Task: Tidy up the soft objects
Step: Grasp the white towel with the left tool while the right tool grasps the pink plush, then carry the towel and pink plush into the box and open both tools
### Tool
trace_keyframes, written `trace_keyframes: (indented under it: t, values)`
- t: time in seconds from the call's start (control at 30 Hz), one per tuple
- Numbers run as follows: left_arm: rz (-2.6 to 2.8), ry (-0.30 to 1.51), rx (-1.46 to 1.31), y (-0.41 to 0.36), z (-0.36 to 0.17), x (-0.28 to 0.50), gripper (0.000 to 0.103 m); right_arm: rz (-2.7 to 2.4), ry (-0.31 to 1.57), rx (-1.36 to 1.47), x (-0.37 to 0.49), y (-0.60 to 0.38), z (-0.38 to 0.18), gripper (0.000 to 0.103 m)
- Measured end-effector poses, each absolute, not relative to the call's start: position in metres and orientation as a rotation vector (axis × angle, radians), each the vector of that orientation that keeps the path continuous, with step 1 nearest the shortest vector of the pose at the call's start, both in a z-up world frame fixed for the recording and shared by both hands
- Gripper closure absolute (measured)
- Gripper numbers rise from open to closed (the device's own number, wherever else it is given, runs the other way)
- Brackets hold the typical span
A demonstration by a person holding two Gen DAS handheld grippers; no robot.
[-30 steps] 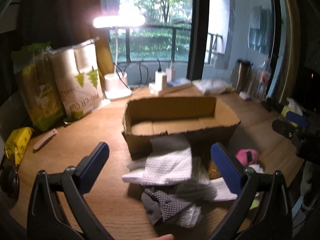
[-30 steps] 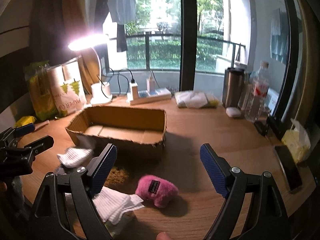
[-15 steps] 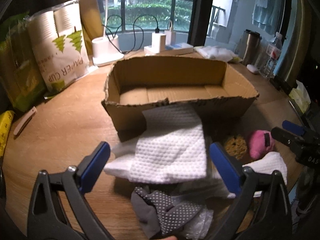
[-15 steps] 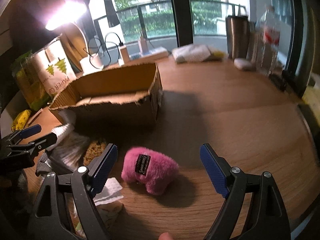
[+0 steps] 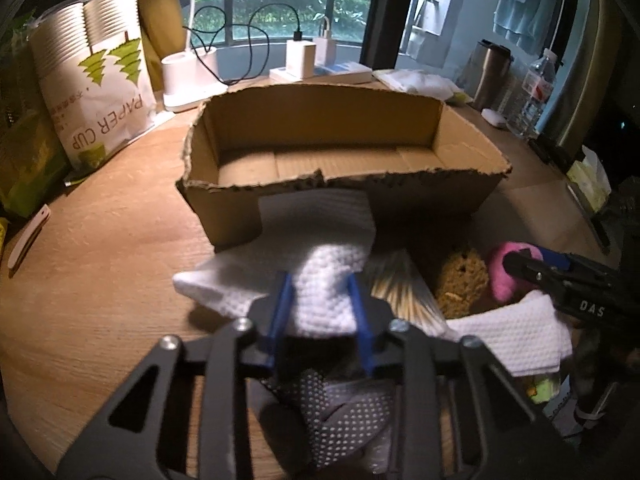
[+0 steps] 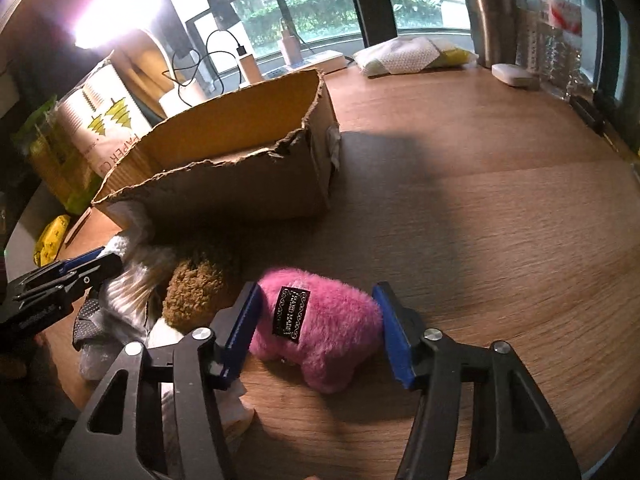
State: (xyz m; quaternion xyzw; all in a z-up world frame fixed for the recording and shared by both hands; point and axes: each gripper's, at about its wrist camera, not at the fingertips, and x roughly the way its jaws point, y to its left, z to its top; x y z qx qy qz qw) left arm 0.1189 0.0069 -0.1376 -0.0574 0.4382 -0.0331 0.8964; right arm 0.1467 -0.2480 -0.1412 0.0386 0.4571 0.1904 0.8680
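A pile of soft things lies on the wooden table in front of an open cardboard box (image 5: 400, 200). My left gripper (image 5: 319, 280) is closing and pinches a fold of the white waffle cloth (image 5: 316, 224) that leans on the box front. A grey dotted glove (image 5: 344, 412) lies under the gripper, and a brown sponge (image 5: 462, 276) and a second white cloth (image 5: 516, 336) lie to its right. My right gripper (image 6: 316, 294) is closing around the pink plush toy (image 6: 332, 332), with a pad touching each side. The box (image 6: 240, 188) holds nothing.
Packs of paper cups (image 5: 96, 92) stand at the left, with a lamp base (image 5: 188, 80) and a power strip (image 5: 320, 68) behind the box. A steel tumbler (image 5: 490, 72) and a water bottle (image 5: 536, 88) stand at the back right. Bare wood (image 6: 500, 240) lies right of the plush.
Both grippers came down onto the pile. The left jaws went from wide apart to pinching the white cloth. The right jaws narrowed onto the pink plush toy.
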Motion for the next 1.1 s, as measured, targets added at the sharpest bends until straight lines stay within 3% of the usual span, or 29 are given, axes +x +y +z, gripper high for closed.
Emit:
trace_keyframes:
  t: [0.2,0.83,1.1]
  values:
    - [-0.104,0.866,-0.140,0.010,-0.123,0.111,0.090,0.391,0.918,0.048,0.143,-0.248,-0.130,0.056]
    - [-0.179,0.633,-0.167,0.022,-0.032,0.095,0.091,0.387,0.730,-0.002,0.138,-0.255,-0.066,0.056]
    - [-0.191,0.580,-0.151,0.017,-0.025,0.113,0.091,0.396,0.667,-0.024,0.151,-0.253,-0.050,0.056]
